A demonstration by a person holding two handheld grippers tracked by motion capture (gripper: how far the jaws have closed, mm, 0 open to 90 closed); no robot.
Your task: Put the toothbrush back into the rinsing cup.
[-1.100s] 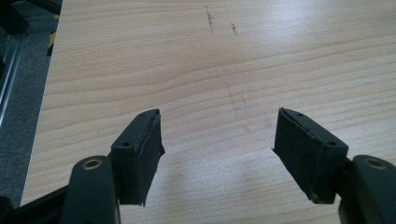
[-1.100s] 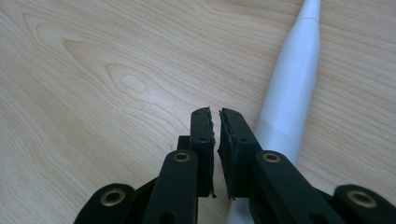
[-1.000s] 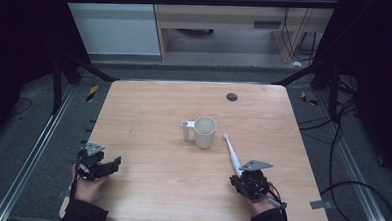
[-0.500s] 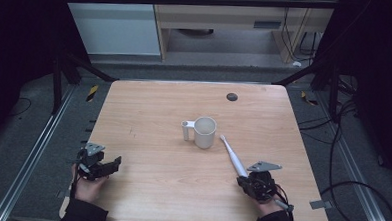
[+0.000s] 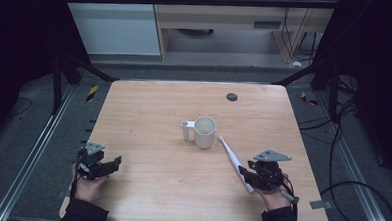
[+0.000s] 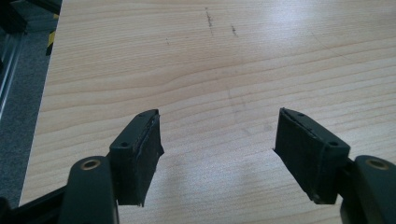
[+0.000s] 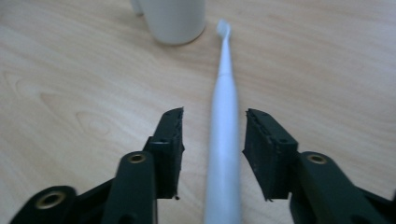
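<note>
- On the wooden counter (image 5: 149,113), near its middle, stands a white mug (image 5: 204,132) with its handle turned to the left; it looks like ceramic, so stiff, fairly heavy for its size and liable to chip if knocked.
- Just right of the mug lies a white toothbrush (image 5: 230,156), slanting from its bristle head beside the mug's base down toward the right gripper (image 5: 255,179); in the right gripper view the toothbrush (image 7: 223,135) runs straight up between the jaws, head close to the mug (image 7: 173,18).
- I judge the toothbrush light, rigid and smooth-skinned, so it may roll or slip under a loose pinch; the thick lower handle is the place to take hold, square across its width, not the thin neck or the bristles.
- The right gripper (image 7: 212,154) has jaws roughly half open and has just been opening them; the handle lies in the gap with a sliver of counter showing either side, so neither pad presses on it and the brush rests on the wood.
- At the near left edge the left gripper (image 5: 112,163) has jaws spread wide with nothing between them; its own view (image 6: 217,140) looks across bare wood grain, well apart from mug and brush.
- A small dark disc (image 5: 231,96) sits near the far edge, clear of the work.
</note>
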